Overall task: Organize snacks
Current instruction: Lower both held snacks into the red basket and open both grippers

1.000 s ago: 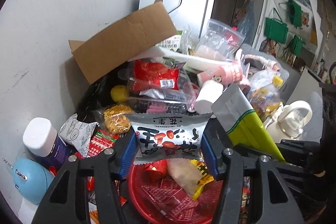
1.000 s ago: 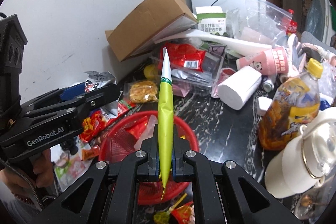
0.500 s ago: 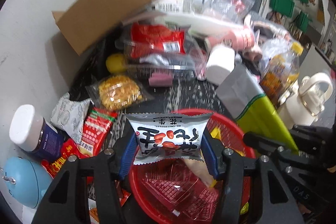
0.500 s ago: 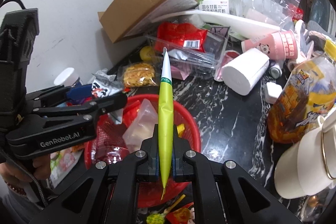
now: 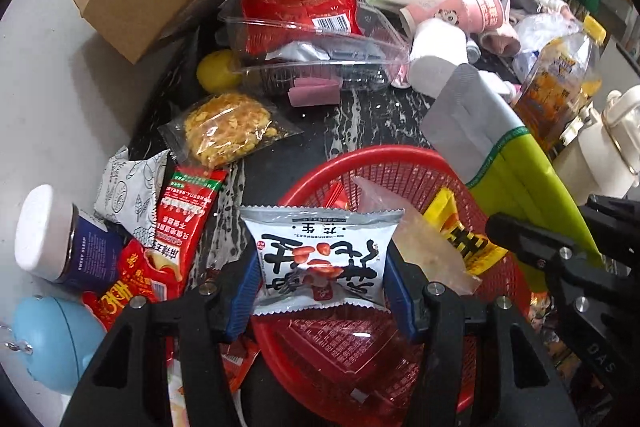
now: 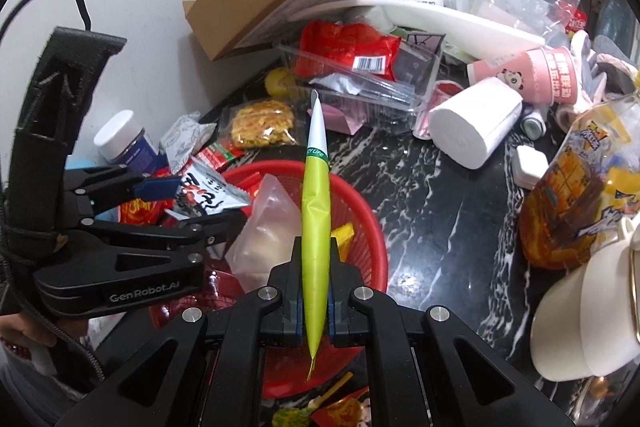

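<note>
Red basket (image 5: 384,163) waits below, already holding a few packets. Over it, the left gripper (image 5: 320,267) clamps a white peanut packet (image 5: 320,259) by its sides — the right gripper (image 6: 315,303) pinches a green-and-silver pouch (image 6: 316,227) edge-on. Delivery step, I'd say; next both jaws must let go so each drops inside the rim.

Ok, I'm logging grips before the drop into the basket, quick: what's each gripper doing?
Left gripper: closed on the white peanut packet.
Right gripper: closed on the green pouch, held edge-on.
</note>
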Available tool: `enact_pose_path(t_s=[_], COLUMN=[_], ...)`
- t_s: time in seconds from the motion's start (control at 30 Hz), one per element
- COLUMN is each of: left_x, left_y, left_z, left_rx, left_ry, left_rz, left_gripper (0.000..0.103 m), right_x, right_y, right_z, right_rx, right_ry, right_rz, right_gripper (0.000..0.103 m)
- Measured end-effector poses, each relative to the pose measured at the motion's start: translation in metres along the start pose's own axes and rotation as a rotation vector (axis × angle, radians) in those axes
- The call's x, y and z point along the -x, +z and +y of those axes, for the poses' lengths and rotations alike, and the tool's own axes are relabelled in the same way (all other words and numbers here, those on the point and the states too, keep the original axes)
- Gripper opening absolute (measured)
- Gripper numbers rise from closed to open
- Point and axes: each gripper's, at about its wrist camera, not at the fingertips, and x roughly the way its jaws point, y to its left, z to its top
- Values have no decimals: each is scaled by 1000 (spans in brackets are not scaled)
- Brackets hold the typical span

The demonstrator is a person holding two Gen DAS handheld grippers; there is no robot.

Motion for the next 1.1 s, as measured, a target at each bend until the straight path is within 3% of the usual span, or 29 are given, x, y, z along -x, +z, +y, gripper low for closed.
enact_pose_path(t_s=[0.2,0.6,0.67,0.73,0.77,0.97,1.1], left_x=[1,14,17,18,18,10,16], left_y=[1,2,2,2,2,2,1], left_z=[5,5,7,7,7,6,6], left_rx=[17,20,23,20,20,14,15], left_ry=[13,44,37,23,16,2,10], left_rz=[33,-8,-14,-14,-10,27,8], left_gripper=[65,65,65,65,65,65,65], right_x=[-12,-16,-14,-13,-11,-9,-8], right_y=[-3,-5,-4,-3,-3,-2,-1], right_z=[2,-5,-7,-10,-12,-13,-10], right_rx=[18,-9,-16,-26,-31,-33,-23], right_ry=[18,4,-5,-34,-44,-47,-46], right_rz=[30,51,50,45,40,36,36], right_gripper=[8,12,15,27,29,29,29])
